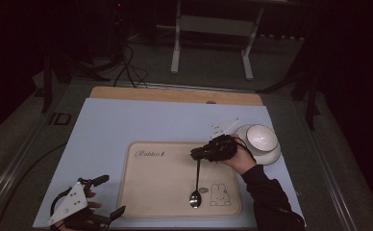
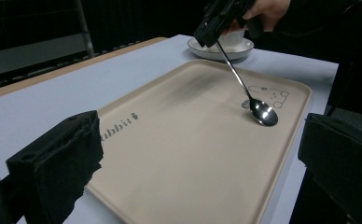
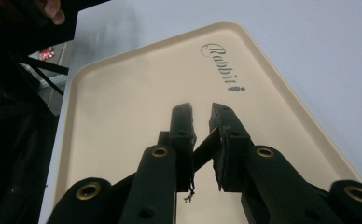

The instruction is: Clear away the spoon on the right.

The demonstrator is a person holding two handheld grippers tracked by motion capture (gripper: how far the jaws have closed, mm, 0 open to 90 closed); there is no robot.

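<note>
A: R gripper [image 1: 197, 153] – what's it doing?

B: Clamped on the spoon [image 1: 195, 188], pinching the very end of the handle. In the right gripper view the handle [image 3: 206, 145] sits crosswise between the two pads, jaws nearly together

A: And the spoon itself?

B: Hangs slanted from the jaws, bowl end down on the tray [image 1: 141, 192], by the rabbit drawing [image 1: 219, 195] near the tray's front right corner. From the left gripper view the bowl [image 2: 263, 112] looks to be touching the tray or just off it, can't tell which

A: How far along, then?

B: I'd say placing the spoon on the tray is most of the way done. Left: lay the handle flat, let go, pull the hand back. Not yet released

A: L gripper [image 1: 110, 196]?

B: Idle at the table's front left corner, jaws wide apart, nothing in them

A: Spoon look ok?

B: Shiny metal, thin straight handle, oval polished bowl catching the light, looks clean. Slippery sort of thing w/ so little handle in the grip

A: Anything else nearby?

B: White bowl [image 1: 262, 136] on a saucer [image 1: 272, 155] at the table's right edge, just past the tray's back right corner, behind the R hand
</note>
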